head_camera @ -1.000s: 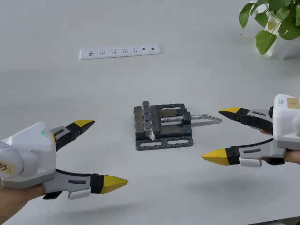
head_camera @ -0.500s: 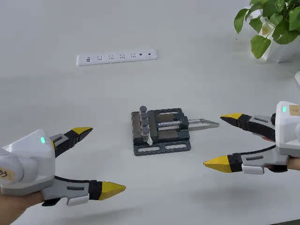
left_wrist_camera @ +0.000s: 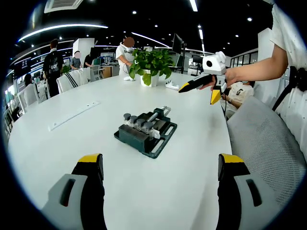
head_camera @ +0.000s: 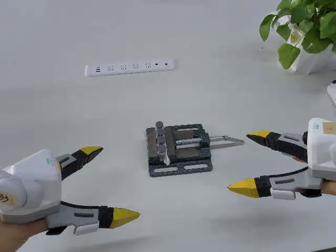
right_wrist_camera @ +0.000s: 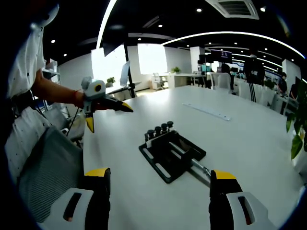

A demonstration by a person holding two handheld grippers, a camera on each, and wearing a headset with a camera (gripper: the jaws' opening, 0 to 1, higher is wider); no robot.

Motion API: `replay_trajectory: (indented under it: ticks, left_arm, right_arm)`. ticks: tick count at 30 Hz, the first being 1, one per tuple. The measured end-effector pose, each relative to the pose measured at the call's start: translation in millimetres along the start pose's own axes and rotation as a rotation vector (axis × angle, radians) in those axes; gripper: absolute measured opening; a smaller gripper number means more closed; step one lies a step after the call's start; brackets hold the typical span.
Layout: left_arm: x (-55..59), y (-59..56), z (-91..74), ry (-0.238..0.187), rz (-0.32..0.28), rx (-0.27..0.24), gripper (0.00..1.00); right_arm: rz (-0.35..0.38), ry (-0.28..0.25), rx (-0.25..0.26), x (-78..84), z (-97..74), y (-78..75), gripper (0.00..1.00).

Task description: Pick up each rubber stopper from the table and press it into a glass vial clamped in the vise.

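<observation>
A dark vise [head_camera: 181, 155] [left_wrist_camera: 146, 132] [right_wrist_camera: 172, 151] sits mid-table with a row of several glass vials [head_camera: 160, 140] [left_wrist_camera: 136, 121] [right_wrist_camera: 160, 130] clamped in it, each capped by a dark grey stopper. My left gripper [head_camera: 107, 182] [left_wrist_camera: 160, 165] hovers open near the front left, well short of the vise, nothing between its yellow tips. My right gripper [head_camera: 251, 161] [right_wrist_camera: 158, 179] hangs open to the right of the vise, level with its screw handle [head_camera: 227, 140], also holding nothing. Each gripper shows in the other's view: right gripper [left_wrist_camera: 200, 86], left gripper [right_wrist_camera: 103, 111].
A white power strip [head_camera: 129, 66] [left_wrist_camera: 73, 115] [right_wrist_camera: 207, 111] lies at the back of the white table. A potted plant [head_camera: 303, 29] [left_wrist_camera: 151, 62] stands at the back right. People stand and sit in the office behind. Bare table surrounds the vise.
The head camera has shifted, so the vise sits a little lower and to the left. Both grippers stay open and keep roughly their places beside it.
</observation>
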State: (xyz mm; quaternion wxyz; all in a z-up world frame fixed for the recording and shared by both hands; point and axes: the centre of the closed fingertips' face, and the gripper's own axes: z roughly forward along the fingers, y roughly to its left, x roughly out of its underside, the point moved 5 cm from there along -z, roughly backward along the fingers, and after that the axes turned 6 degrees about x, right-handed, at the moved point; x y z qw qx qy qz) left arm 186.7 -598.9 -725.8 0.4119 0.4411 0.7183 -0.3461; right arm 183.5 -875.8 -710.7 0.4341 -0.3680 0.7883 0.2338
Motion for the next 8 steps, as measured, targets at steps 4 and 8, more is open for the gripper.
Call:
replay_trajectory:
  ticks: [4,8]
  left_arm:
    - [0.7,0.1,0.2,-0.002,-0.003,-0.002,0.99]
    - [1.1,-0.2,-0.4,-0.001,-0.004,-0.001,0.99]
  right_arm:
    - [0.0,0.003,-0.003,2.2,-0.9,-5.2,0.84]
    - [-0.001,0.004,-0.003,1.1,-0.3,-4.0,0.84]
